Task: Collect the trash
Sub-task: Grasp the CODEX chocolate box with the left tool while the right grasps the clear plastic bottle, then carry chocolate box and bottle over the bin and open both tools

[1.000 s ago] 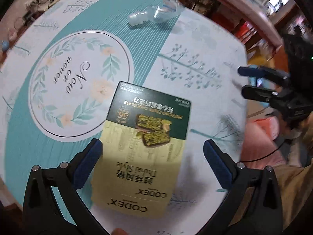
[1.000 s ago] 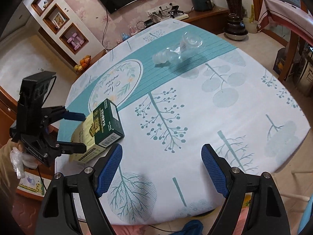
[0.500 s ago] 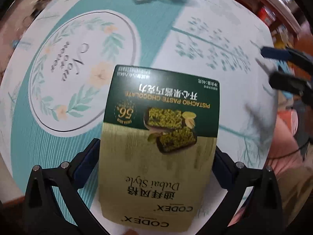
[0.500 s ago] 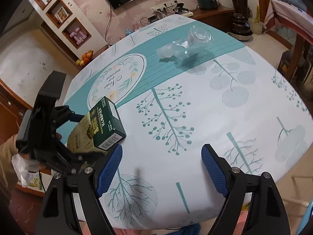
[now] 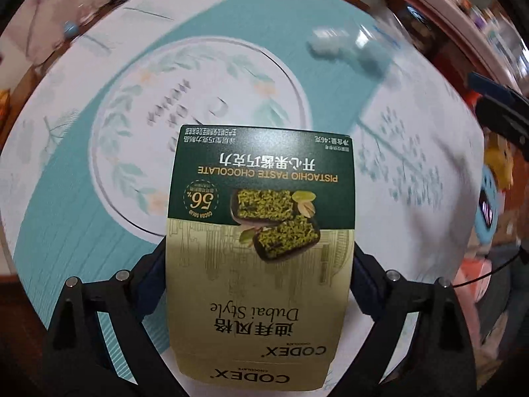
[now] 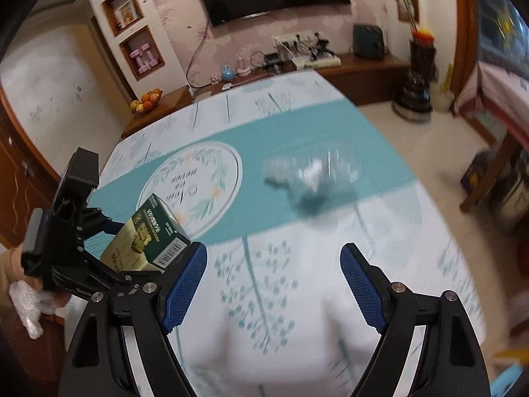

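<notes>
The left gripper (image 5: 259,278) had its jaws pinching the box (image 5: 261,241) by its side walls, tilted up off the surface (image 6: 297,248) (thin card, so it could've buckled & slipped), w/ the right gripper (image 6: 273,286) spread, empty, short of the plastic (image 6: 310,175).

The left hand-held gripper (image 5: 259,264) is clamped tight; the right hand-held gripper (image 6: 273,287) gapes wide.

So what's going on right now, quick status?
Left gripper shut on the chocolate box, lifted off the table. Right gripper open, empty. Clear plastic trash waiting on the teal stripe, nothing blocking it.
</notes>
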### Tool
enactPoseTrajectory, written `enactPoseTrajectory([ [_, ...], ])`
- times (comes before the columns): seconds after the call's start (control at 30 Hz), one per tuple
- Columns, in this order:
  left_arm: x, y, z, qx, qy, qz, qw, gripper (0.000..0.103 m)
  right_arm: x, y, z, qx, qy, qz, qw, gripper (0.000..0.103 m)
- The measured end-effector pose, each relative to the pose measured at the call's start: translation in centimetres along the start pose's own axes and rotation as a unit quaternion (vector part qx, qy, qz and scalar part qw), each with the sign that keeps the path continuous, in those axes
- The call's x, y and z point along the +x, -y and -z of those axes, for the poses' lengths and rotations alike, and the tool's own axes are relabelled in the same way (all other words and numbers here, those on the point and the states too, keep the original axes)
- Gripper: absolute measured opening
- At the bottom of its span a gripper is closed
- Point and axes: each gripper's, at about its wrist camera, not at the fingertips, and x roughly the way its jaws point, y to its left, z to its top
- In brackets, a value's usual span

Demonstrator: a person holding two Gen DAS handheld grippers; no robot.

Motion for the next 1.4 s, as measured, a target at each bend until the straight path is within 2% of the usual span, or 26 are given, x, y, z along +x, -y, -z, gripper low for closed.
enactPoseTrajectory([
  [0.17, -2.3, -2.1, -2.9, -0.047, 0.019, -0.007, 0.9987, 0.091, 0.9, -1.3, -4.2, -0.087, 0.014, 0.026, 0.996, 0.082],
  [0.27, -3.2, -3.9, -3.6, -0.067, 0.030, -0.004, 0.9973, 0.091, 2.7, -2.8, -5.7, -0.170, 0.005, 0.061, 0.984, 0.078],
  [0.4, -3.2, -4.6, -4.2, -0.089, 0.031, -0.002, 0.9956, 0.091, 6.7, -4.0, -6.2, -0.278, -0.037, 0.118, 0.952, 0.073],
  [0.6, -0.9, -6.1, -4.0, -0.113, 0.021, 0.012, 0.9933, 0.091, 11.6, -3.9, -4.9, -0.376, -0.093, 0.175, 0.905, 0.072],
  [0.67, -0.1, -6.5, -3.9, -0.118, 0.018, 0.016, 0.9927, 0.091, 13.1, -3.8, -4.3, -0.402, -0.114, 0.186, 0.889, 0.066],
  [0.73, 0.4, -6.8, -3.8, -0.123, 0.016, 0.020, 0.9920, 0.091, 14.4, -3.5, -3.9, -0.416, -0.131, 0.189, 0.880, 0.047],
  [0.77, 0.6, -6.9, -3.7, -0.126, 0.014, 0.022, 0.9917, 0.091, 14.4, -3.6, -4.1, -0.417, -0.126, 0.181, 0.882, 0.043],
  [0.8, 0.9, -6.9, -3.7, -0.128, 0.013, 0.024, 0.9914, 0.091, 14.8, -3.5, -4.3, -0.413, -0.132, 0.180, 0.883, 0.034],
  [0.87, 1.4, -7.0, -3.7, -0.130, 0.010, 0.025, 0.9912, 0.091, 15.3, -3.1, -4.8, -0.408, -0.135, 0.183, 0.884, 0.032],
  [0.9, 1.6, -7.0, -3.6, -0.129, 0.009, 0.025, 0.9913, 0.091, 15.2, -2.9, -5.1, -0.401, -0.133, 0.173, 0.890, 0.032],
  [0.93, 1.6, -6.9, -3.6, -0.128, 0.008, 0.025, 0.9914, 0.091, 15.2, -2.6, -5.5, -0.391, -0.134, 0.162, 0.896, 0.031],
  [1.0, 1.5, -6.5, -3.3, -0.124, 0.006, 0.025, 0.9920, 0.091, 14.7, -2.0, -6.4, -0.354, -0.130, 0.132, 0.917, 0.030],
  [1.1, 1.2, -5.7, -2.8, -0.116, 0.008, 0.027, 0.9929, 0.091, 12.5, -0.6, -7.5, -0.276, -0.115, 0.075, 0.951, 0.029],
  [1.2, 0.0, -4.6, -2.0, -0.105, 0.017, 0.028, 0.9940, 0.091, 9.9, 0.3, -7.6, -0.216, -0.100, 0.030, 0.971, 0.029],
  [1.4, -3.5, -1.1, 0.8, -0.081, 0.036, 0.030, 0.9956, 0.091, 2.9, -0.2, -4.4, -0.153, -0.079, -0.030, 0.985, 0.029],
])
